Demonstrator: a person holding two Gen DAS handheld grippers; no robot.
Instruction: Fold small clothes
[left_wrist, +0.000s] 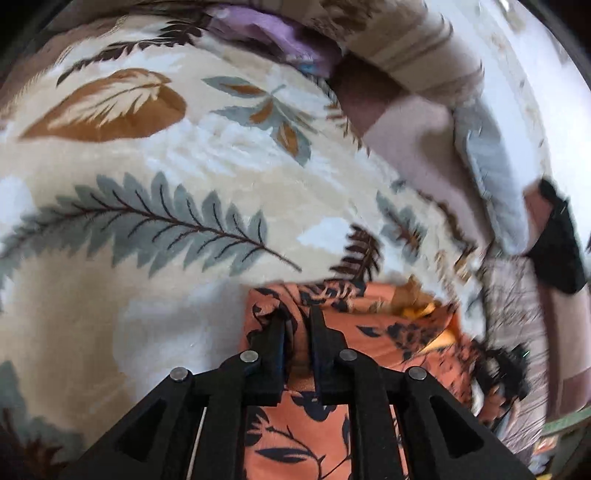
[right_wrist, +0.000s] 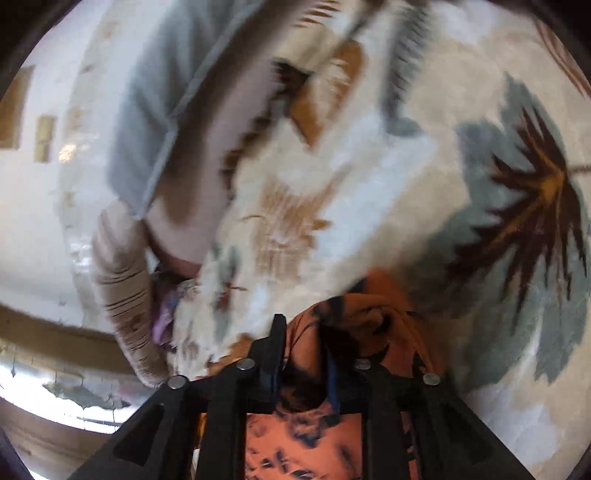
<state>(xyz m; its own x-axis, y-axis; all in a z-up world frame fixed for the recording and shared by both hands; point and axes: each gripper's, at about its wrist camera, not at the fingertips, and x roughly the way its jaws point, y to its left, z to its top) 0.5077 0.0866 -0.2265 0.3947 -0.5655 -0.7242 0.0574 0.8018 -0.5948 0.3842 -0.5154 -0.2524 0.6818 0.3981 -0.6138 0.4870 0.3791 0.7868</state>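
Pinching bunched folds of the orange leaf-print garment (left_wrist: 369, 325), the left gripper (left_wrist: 297, 317) and right gripper (right_wrist: 301, 332) each hold an edge just above the leaf-patterned blanket (left_wrist: 166, 177), probably to carry one side over for a fold. Only the left view shows the cloth's yellow inner patches and a purple garment (left_wrist: 280, 33) far off; the right view is too blurred for such detail.

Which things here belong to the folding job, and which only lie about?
Job:
- orange leaf-print garment
- left tool, gripping it
- right tool, gripping it

Lying about:
- leaf-pattern blanket
- purple cloth
- grey cloth
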